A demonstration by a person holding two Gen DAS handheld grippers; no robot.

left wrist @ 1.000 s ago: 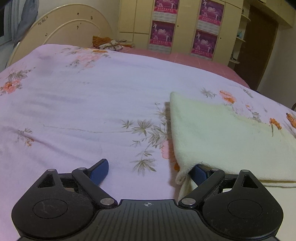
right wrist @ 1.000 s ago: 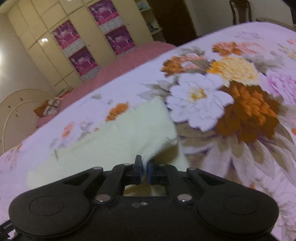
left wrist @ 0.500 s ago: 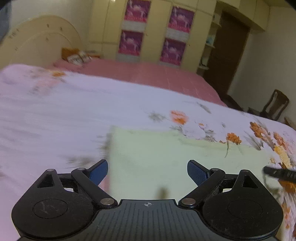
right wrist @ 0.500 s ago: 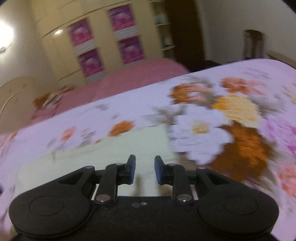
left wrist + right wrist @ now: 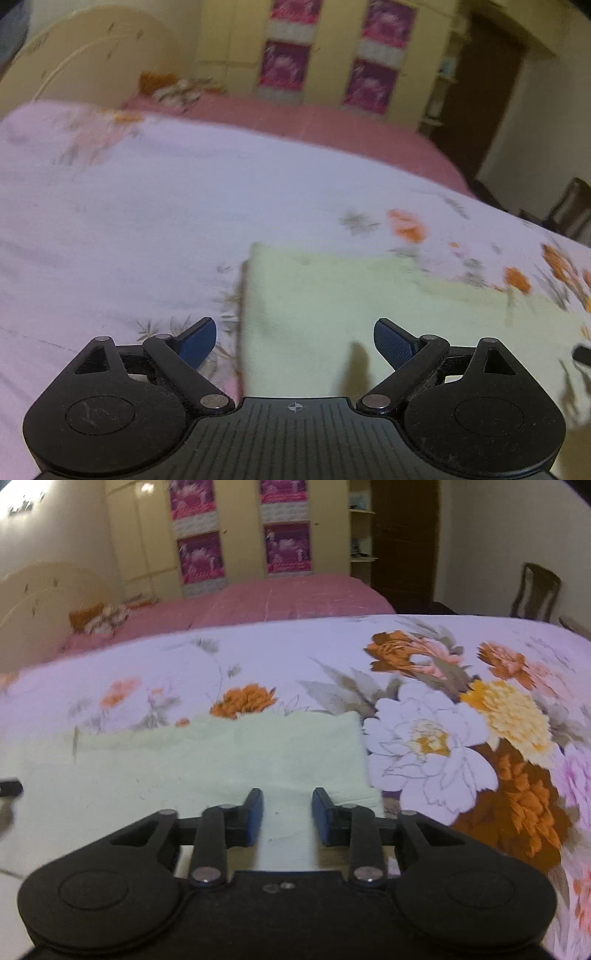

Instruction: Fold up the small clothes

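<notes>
cloth is lying folded flat on the flowered bedsheet | left gripper is hanging wide open above the cloth's left edge, gripping nothing | right gripper is opening, pads clear of the cloth near its right end, holding nothing

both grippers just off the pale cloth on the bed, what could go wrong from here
1. The right gripper is opening low over the pale cloth; a pad might snag it and undo the fold.
2. The cloth's far edge looks uneven, so another fold may come out crooked.
3. The floral bedsheet is soft, so pinching could grab it too.
</notes>
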